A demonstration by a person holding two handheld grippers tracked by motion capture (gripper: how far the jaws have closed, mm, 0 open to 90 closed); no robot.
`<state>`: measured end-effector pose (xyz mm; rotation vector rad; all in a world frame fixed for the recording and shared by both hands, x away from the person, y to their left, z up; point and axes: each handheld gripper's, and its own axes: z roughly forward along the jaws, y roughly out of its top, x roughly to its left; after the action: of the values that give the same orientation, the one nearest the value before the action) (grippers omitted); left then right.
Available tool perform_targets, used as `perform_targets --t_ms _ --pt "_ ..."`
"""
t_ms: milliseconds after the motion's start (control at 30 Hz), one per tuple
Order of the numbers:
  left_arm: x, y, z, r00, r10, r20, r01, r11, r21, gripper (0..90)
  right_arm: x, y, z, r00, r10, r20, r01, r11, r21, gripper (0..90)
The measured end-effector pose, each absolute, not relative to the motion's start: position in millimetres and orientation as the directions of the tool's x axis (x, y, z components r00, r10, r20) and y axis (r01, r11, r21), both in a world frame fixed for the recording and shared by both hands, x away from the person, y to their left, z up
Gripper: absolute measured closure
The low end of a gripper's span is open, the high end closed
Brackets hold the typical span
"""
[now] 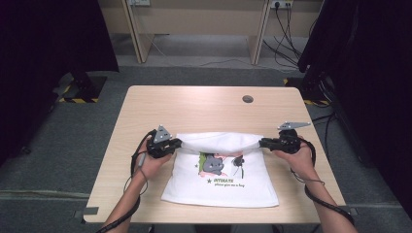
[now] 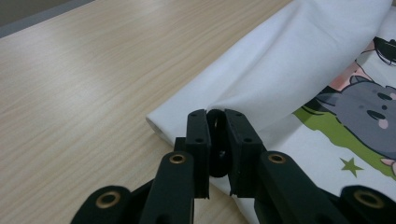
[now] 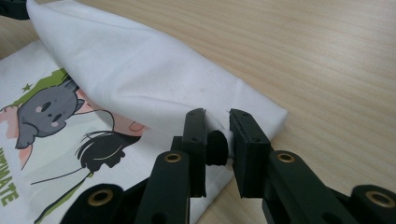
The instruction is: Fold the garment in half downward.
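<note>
Fold partly done: white printed cotton T-shirt [image 1: 221, 170] lay on light wooden desk [image 1: 204, 104], far edge lifted. Left gripper [image 1: 176, 144] and right gripper [image 1: 262, 142] each clamped a far corner. Folding the edge over, flattening remained.

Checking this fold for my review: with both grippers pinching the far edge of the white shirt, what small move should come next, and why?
Probably carry both corners toward the person, level and together. The left gripper and right gripper are each shut on a far corner of the shirt, whose lifted edge already curls over the cartoon print while the near half lies flat on the table.
</note>
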<state>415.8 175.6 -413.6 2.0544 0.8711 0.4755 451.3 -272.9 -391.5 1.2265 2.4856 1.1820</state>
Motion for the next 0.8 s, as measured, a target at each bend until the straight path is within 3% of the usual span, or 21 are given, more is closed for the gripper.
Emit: perform_targets --t_ms 800 --pt "398 179 -405 0.705 0.707 0.055 0.358 -0.422 0.833 80.1 439 -271 -385 -0.69 0.696 0.198 0.591 0.384 0.71 77.3"
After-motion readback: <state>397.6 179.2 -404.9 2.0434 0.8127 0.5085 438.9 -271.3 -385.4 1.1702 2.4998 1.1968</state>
